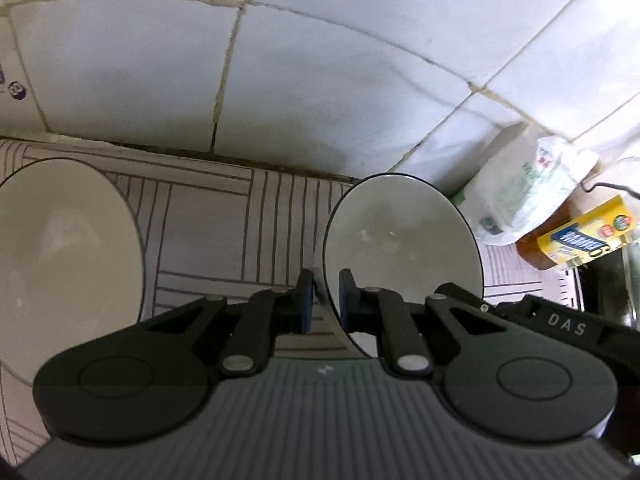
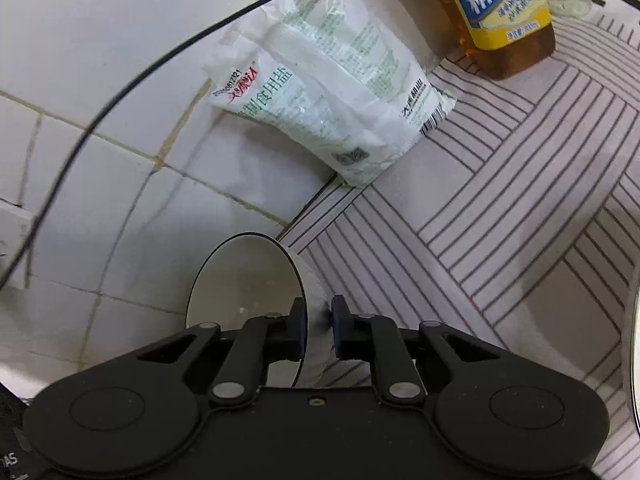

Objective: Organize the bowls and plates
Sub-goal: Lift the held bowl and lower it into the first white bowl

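Note:
A white bowl with a thin dark rim point(image 1: 400, 240) sits on the striped counter mat point(image 1: 240, 220), close to the tiled wall. My left gripper point(image 1: 327, 300) is shut on the bowl's left rim, one pad inside and one outside. In the right wrist view the same bowl point(image 2: 240, 280) shows up small, with my right gripper point(image 2: 319, 322) shut on its right wall. The right gripper's black housing point(image 1: 560, 322) appears just beyond the bowl's far side. A larger white plate point(image 1: 60, 260) lies on the mat to the left.
A white salt bag point(image 2: 332, 92) leans against the tiled wall point(image 2: 100, 184). An amber oil bottle with a yellow label point(image 2: 504, 20) stands beside it. A thin black cable point(image 2: 92, 128) runs across the wall. Another rim edge point(image 2: 636, 360) shows at the far right.

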